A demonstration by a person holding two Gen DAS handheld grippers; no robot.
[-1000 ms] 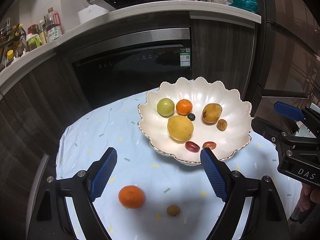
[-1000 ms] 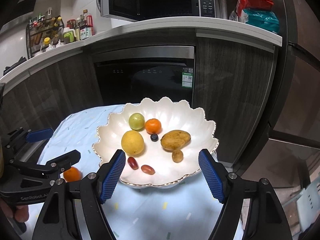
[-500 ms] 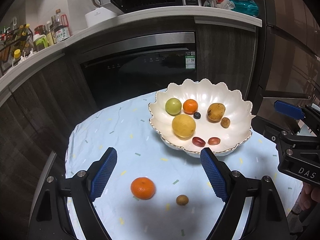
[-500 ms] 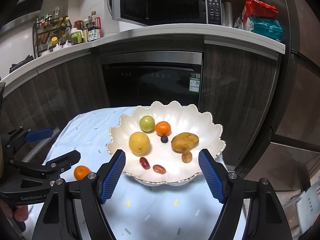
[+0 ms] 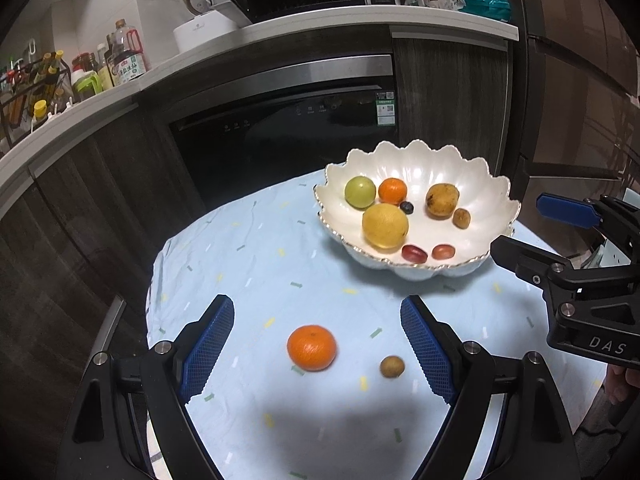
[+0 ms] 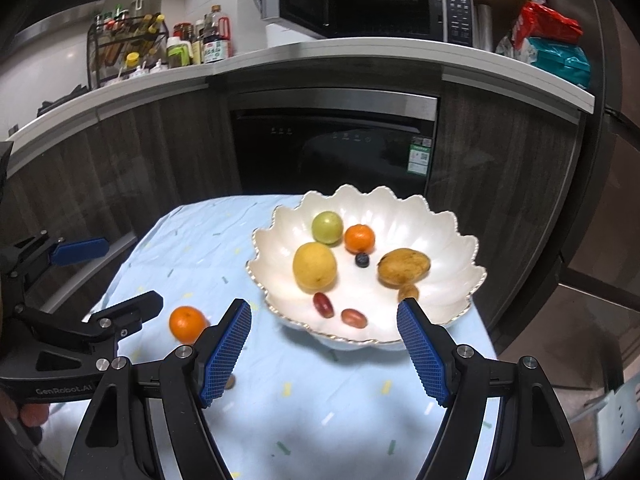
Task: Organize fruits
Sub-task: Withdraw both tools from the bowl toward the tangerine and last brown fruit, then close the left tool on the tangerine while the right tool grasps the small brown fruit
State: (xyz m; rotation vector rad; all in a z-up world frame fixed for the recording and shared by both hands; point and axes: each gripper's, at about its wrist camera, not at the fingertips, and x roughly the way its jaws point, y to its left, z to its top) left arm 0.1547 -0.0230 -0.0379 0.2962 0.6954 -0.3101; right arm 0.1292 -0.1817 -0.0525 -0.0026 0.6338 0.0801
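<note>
Both tools have drawn back from the bowl, left tool now framing the loose orange.

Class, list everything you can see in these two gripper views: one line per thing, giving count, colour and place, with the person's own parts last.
bowl: one, white, scalloped, on the table's far right.
fruits in bowl: nine; yellow, green, orange, brownish, red, dark blue.
loose orange: one, orange, on the cloth.
small brown fruit: one, right of the loose orange.
tablecloth: one, light blue, covering the table.
microwave: one, on the counter.
bottles: several, on the counter's left.
oven: one, black, below the counter.
left gripper: one, blue pads, open.
right gripper: one, blue pads, open.
</note>
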